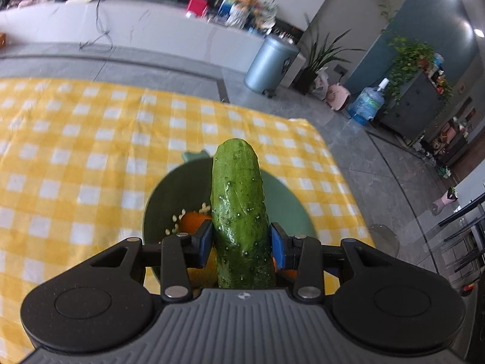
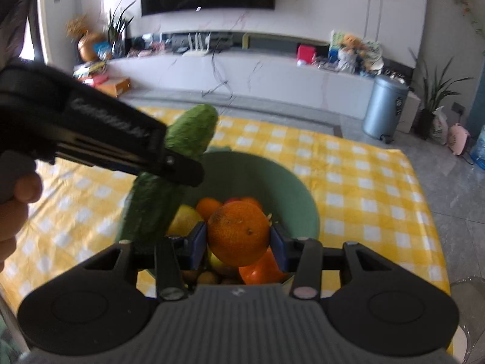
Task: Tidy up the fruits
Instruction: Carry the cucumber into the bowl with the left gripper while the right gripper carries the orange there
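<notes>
My left gripper (image 1: 241,242) is shut on a bumpy green cucumber (image 1: 238,200), which sticks out forward past the blue pads. Under it stands a green bowl (image 1: 169,188) with a small orange (image 1: 194,221) inside. In the right wrist view my right gripper (image 2: 239,242) is shut on a large orange (image 2: 238,230), held over the same bowl (image 2: 272,182). That bowl holds other oranges (image 2: 207,206), a yellow fruit (image 2: 185,218) and an orange-red piece (image 2: 260,270). The left gripper (image 2: 172,166) comes in from the left with the cucumber (image 2: 191,133) tilted over the bowl's near-left rim.
A yellow-and-white checked cloth (image 1: 75,151) covers the table, whose right edge (image 2: 424,197) drops to grey floor. A person's hand (image 2: 18,188) holds the left gripper. A grey bin (image 2: 385,109) and potted plants stand beyond the table.
</notes>
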Tool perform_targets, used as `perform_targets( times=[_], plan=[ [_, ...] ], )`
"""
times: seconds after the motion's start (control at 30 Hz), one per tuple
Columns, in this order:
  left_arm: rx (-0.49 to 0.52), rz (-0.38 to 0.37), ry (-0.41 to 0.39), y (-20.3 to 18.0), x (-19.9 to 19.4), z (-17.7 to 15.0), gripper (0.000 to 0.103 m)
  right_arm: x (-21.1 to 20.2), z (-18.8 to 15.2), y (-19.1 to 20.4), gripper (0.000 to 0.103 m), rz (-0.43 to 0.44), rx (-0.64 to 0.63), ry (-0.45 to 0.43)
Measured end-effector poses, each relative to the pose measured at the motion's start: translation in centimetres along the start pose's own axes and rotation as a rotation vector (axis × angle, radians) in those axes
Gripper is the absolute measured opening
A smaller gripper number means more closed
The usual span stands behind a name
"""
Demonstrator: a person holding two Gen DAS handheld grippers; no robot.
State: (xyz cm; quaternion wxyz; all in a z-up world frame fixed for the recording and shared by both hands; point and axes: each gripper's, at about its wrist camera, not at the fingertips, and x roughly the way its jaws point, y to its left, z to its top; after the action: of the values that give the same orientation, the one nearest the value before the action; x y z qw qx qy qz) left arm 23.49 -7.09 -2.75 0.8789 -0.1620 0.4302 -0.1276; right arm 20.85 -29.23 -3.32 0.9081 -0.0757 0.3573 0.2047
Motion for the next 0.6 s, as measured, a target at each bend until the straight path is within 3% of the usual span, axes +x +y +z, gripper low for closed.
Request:
perform_targets(
  times=[0.27,0.6],
  plan=[
    [-0.048,0.010,0.035,0.8,2.5,-0.3,0.044,0.8,0.3,-0.2,0.043,-0.033,-0.062,-0.006],
    [-0.098,0.076,0.011,1.1,3.4,0.0,0.044,3.3,1.7,-1.5,0.043,-0.066,-0.078,0.001]
  ],
)
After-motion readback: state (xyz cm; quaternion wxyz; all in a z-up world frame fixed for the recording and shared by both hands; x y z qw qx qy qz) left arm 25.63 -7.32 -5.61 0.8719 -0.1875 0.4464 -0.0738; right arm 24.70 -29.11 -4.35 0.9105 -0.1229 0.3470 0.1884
